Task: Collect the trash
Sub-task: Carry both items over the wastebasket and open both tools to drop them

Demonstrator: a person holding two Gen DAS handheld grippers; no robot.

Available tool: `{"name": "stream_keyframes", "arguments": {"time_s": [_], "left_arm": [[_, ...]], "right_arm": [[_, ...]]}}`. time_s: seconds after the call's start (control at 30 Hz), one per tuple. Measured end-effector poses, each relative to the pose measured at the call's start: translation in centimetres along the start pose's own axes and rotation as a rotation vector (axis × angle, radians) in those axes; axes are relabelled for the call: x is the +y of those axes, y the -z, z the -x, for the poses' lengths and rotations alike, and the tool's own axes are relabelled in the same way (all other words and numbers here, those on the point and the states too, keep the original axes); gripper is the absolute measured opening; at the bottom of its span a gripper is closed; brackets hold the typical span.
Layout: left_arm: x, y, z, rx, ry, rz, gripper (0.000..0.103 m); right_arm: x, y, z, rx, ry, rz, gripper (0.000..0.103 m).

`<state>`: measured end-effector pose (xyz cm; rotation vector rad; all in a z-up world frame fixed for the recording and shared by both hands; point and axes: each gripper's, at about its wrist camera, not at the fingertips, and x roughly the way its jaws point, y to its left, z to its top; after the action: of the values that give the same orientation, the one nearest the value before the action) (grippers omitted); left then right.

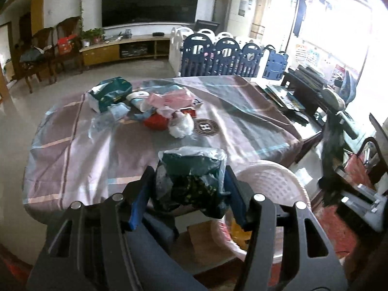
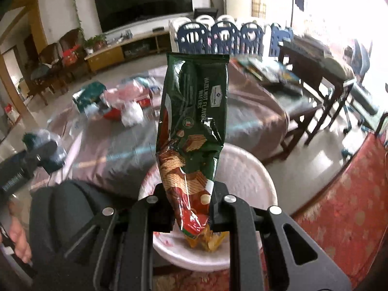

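My left gripper [image 1: 189,179] is shut on a crumpled dark green wrapper in clear plastic [image 1: 194,167]; its blue pads press both sides of it, over the near edge of the cloth-covered table [image 1: 92,150]. The right gripper [image 2: 191,195] is shut on the lower end of a green hazelnut wafer bag [image 2: 194,106], which stands upright above a white plastic basket [image 2: 247,172]. This basket [image 1: 274,181] sits on the floor at the table's near right corner. More trash [image 1: 160,111], bags, wrappers and a tissue pack, lies in a pile on the table's far half. The left gripper [image 2: 46,155] shows blurred in the right wrist view.
A dark desk with books [image 1: 303,101] stands to the right of the table. A blue and white playpen fence [image 1: 232,55] is behind it. A red rug [image 2: 344,194] lies under the basket. Wooden chairs [image 1: 41,55] line the far left wall. A hand [image 2: 19,240] shows at lower left.
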<state>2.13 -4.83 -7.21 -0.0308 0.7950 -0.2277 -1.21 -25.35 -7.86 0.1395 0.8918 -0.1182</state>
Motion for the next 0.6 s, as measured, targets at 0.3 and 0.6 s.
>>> {"name": "stream_keyframes", "arguments": {"time_s": [0.3, 0.6], "left_arm": [[-4.2, 0.8, -0.4, 0.027, 0.038, -0.068, 0.059], [-7.3, 2.0, -1.9, 0.078, 0.063, -0.145, 0.06]], "right_arm": [[-3.5, 2.7, -0.8, 0.061, 0.023, -0.063, 0.02], [-4.0, 3.6, -1.8, 0.113, 0.013, -0.057, 0.057]]}}
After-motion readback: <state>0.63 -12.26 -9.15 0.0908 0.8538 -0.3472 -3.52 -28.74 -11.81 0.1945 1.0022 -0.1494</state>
